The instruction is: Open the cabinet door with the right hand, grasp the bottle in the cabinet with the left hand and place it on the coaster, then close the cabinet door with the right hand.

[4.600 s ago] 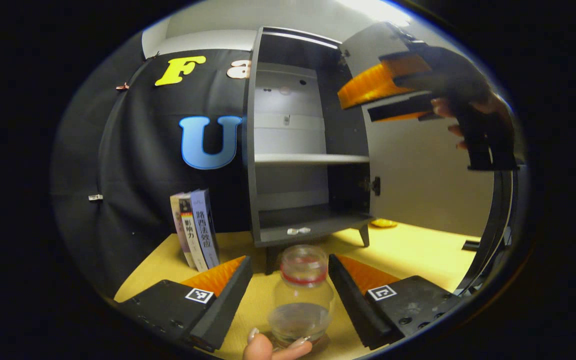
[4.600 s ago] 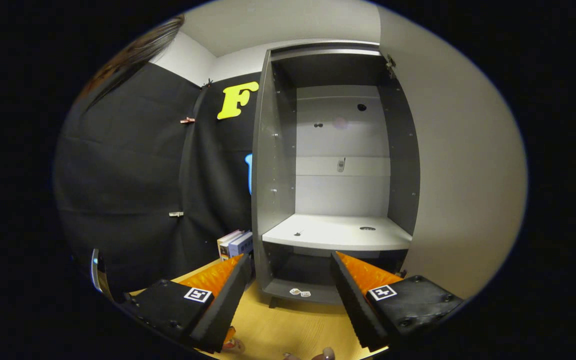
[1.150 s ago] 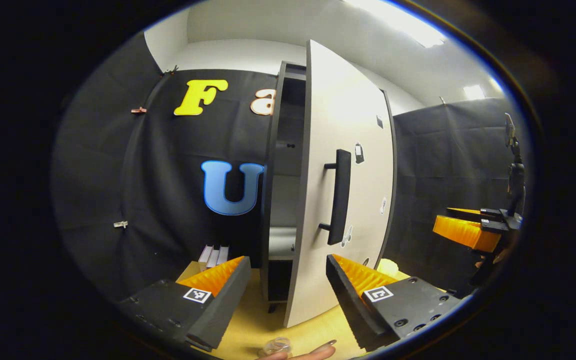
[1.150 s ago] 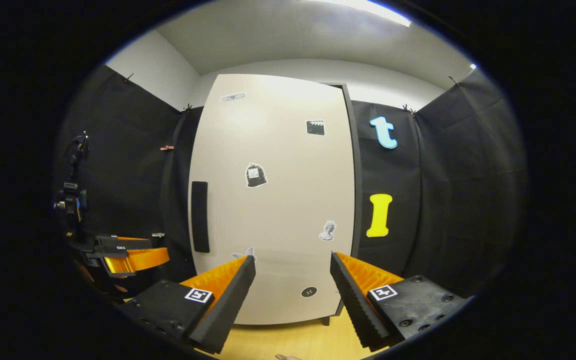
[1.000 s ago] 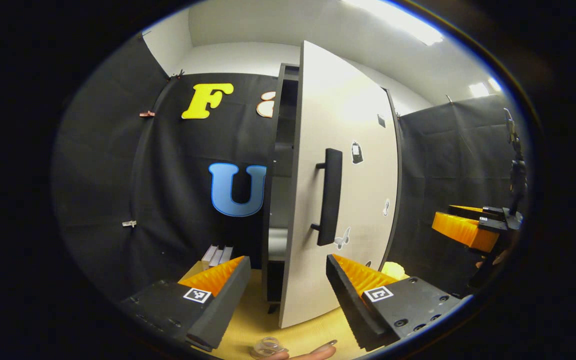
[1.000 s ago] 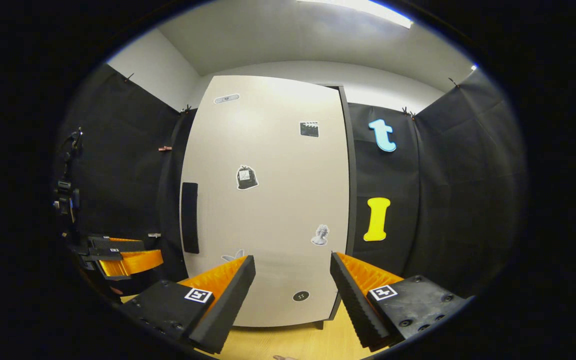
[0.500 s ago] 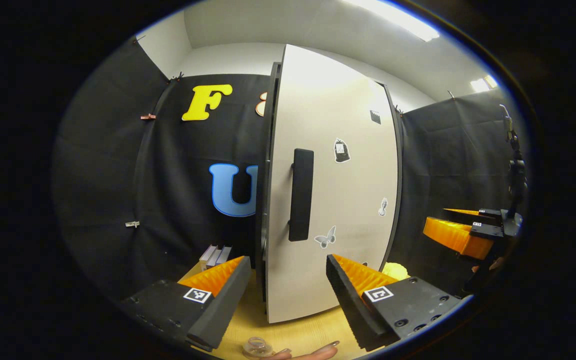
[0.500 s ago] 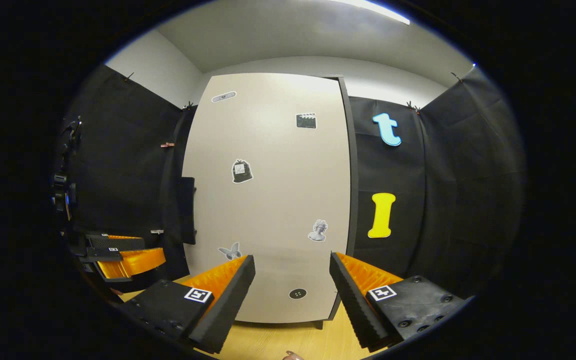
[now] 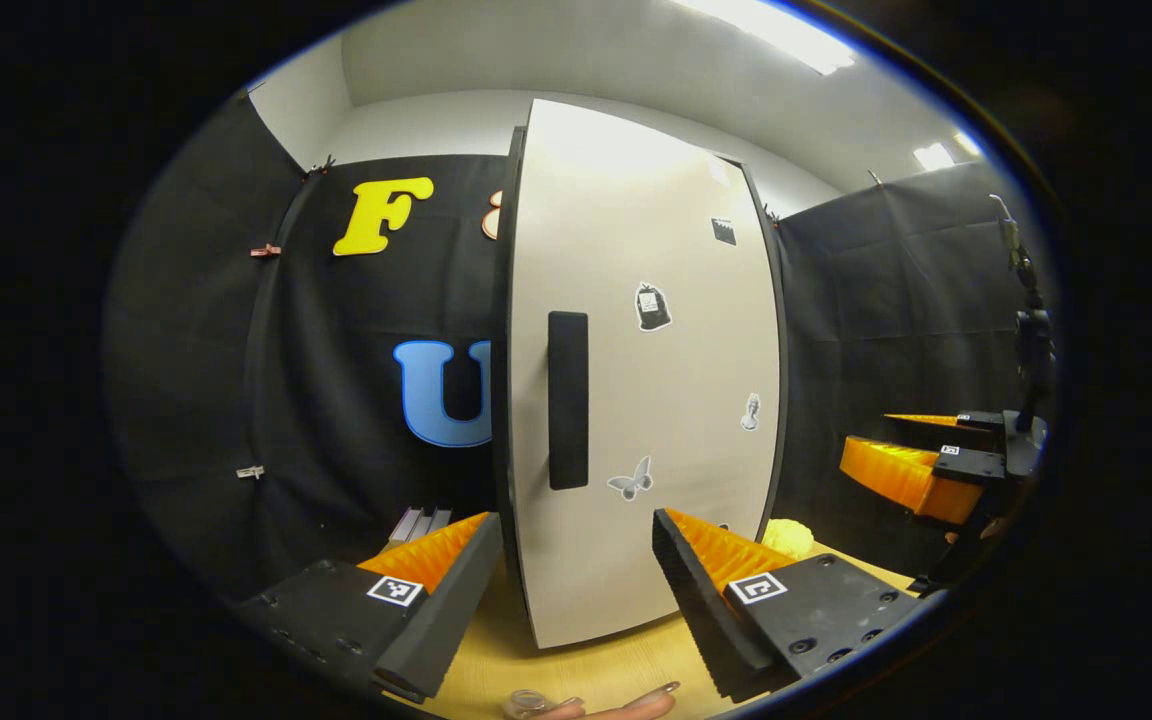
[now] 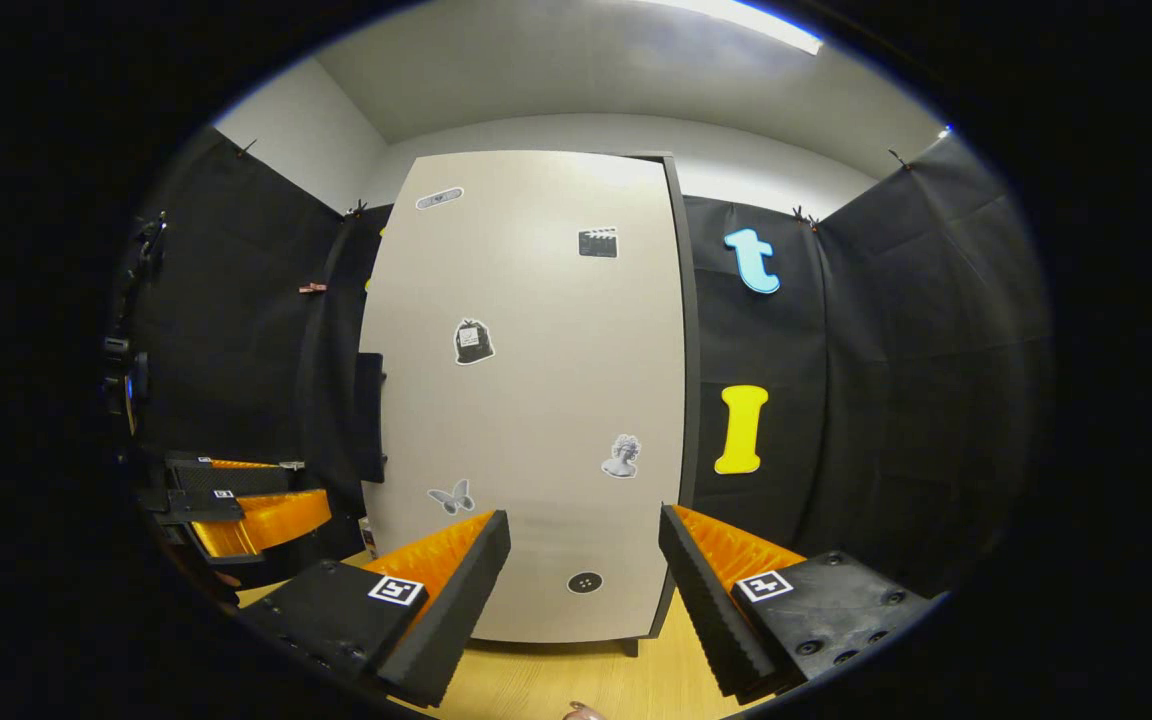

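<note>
Glass bottle (image 9: 526, 703) below wide-open, empty left tongs (image 9: 566, 600); right tongs (image 10: 581, 600) likewise.

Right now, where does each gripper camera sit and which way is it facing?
Left gripper view: rides the left hand-held gripper, facing the cabinet door from its handle side; own fingers open, fingertips of a hand below.
Right gripper view: rides the right hand-held gripper, squarely facing the door's stickered front; own fingers open.
Shared: the door, the yellow tabletop, and each other's gripper.
</note>
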